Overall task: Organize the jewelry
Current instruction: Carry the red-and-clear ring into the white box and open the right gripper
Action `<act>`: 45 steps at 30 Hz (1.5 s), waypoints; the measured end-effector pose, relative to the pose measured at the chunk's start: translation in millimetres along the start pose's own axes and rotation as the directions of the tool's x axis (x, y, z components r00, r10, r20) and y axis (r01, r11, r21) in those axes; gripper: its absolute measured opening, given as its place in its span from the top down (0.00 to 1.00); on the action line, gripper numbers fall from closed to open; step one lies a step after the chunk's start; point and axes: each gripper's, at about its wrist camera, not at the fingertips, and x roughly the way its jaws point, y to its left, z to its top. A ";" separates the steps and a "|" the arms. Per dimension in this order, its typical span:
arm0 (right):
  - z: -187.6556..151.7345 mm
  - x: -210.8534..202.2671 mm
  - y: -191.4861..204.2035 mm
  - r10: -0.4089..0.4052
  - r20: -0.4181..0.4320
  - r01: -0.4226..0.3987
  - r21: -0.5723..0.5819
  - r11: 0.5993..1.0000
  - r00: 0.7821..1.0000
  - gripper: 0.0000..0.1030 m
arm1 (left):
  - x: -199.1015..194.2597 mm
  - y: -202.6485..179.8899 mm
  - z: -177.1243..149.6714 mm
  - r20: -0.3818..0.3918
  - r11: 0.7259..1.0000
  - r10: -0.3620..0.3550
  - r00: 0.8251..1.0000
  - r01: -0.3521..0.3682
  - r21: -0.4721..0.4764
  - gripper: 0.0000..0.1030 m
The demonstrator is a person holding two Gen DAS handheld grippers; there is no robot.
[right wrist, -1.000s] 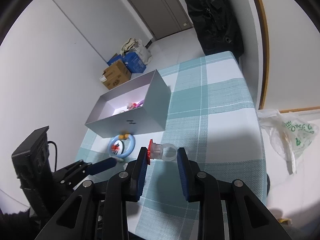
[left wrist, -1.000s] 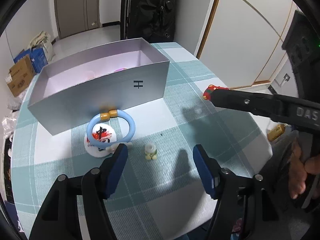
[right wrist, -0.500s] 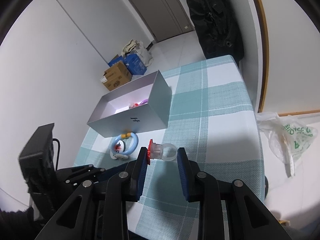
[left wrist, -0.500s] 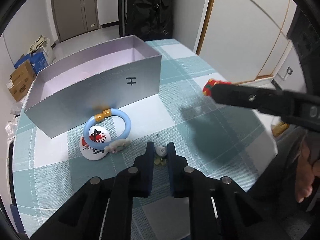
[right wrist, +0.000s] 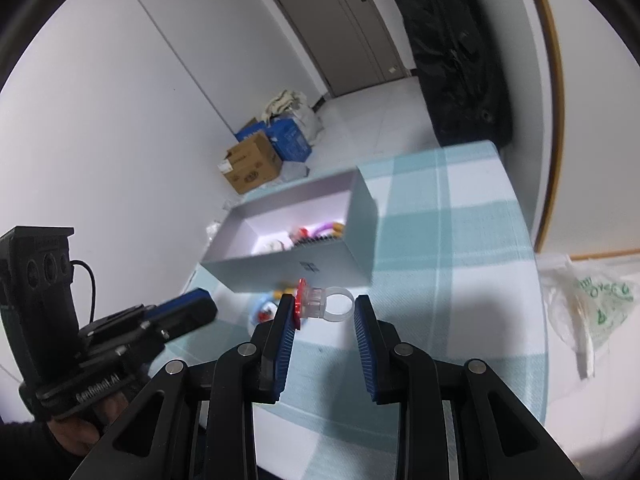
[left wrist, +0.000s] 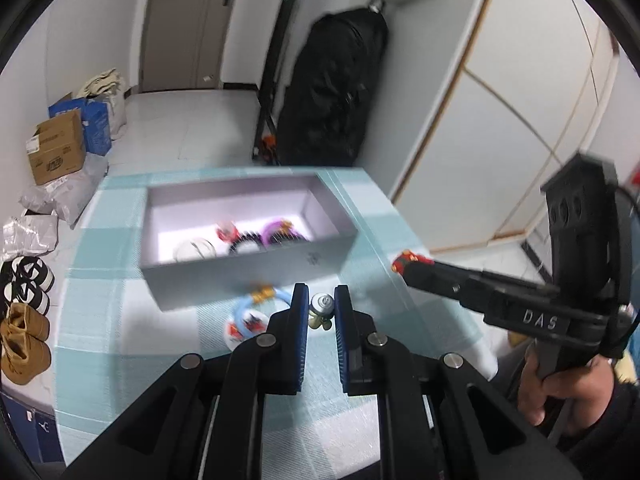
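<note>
My left gripper point(left wrist: 321, 308) is shut on a small silver-topped ring with a yellow-green charm point(left wrist: 320, 311) and holds it above the table, just in front of the open grey box point(left wrist: 256, 268). The box holds several pieces, among them a purple bracelet point(left wrist: 280, 232). My right gripper point(right wrist: 324, 308) is shut on a clear plastic ring with a red top point(right wrist: 320, 302), held in the air right of the box point(right wrist: 296, 264). A blue bangle point(left wrist: 260, 304) lies on a white disc point(left wrist: 240, 326) on the table before the box.
The table has a teal and white checked cloth point(left wrist: 160, 332). The right gripper's body and the hand holding it point(left wrist: 560, 376) fill the right side of the left wrist view. A plastic bag point(right wrist: 580, 304) lies beyond the table's right edge. Cardboard boxes point(left wrist: 56, 152) and shoes point(left wrist: 24, 332) lie on the floor.
My left gripper shut on the small ring that lay on the table and lifted it toward the box. My right gripper kept hold of the clear red-topped ring and stayed about where it was.
</note>
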 end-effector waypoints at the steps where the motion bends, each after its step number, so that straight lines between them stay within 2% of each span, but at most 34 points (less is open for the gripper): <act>1: 3.3 0.1 3.3 0.005 0.006 -0.005 -0.008 1.000 1.000 0.72 | 0.7 3.1 3.2 0.010 1.000 0.000 1.000 0.000 -0.010 0.92; 8: 28.8 8.6 31.2 0.032 0.019 -0.029 -0.114 0.993 0.999 0.72 | 4.8 25.8 35.2 0.058 0.999 0.025 0.998 -0.022 -0.047 0.92; 13: 40.2 20.6 38.2 0.044 0.003 -0.043 -0.143 0.989 0.999 0.72 | 17.2 40.6 47.3 0.038 0.995 0.029 0.999 -0.025 -0.098 0.92; 19: 59.5 41.3 37.1 0.049 -0.018 -0.051 -0.168 0.985 0.999 0.72 | 31.0 49.4 56.3 0.008 0.995 0.032 0.999 -0.031 -0.090 0.92; 27: 79.0 75.9 38.5 0.077 -0.050 -0.085 -0.205 0.975 0.996 0.72 | 51.0 70.7 61.0 -0.055 0.990 0.013 0.998 -0.020 -0.138 0.92; 33: 83.9 98.1 26.7 0.101 -0.087 -0.114 -0.168 0.979 0.991 0.72 | 64.8 74.1 63.7 -0.097 0.991 0.027 0.995 -0.040 -0.129 0.92; 45: 86.0 109.3 10.8 0.094 -0.128 -0.111 -0.134 0.985 0.987 0.72 | 82.3 79.6 64.0 -0.154 0.988 0.012 0.988 -0.036 -0.152 0.92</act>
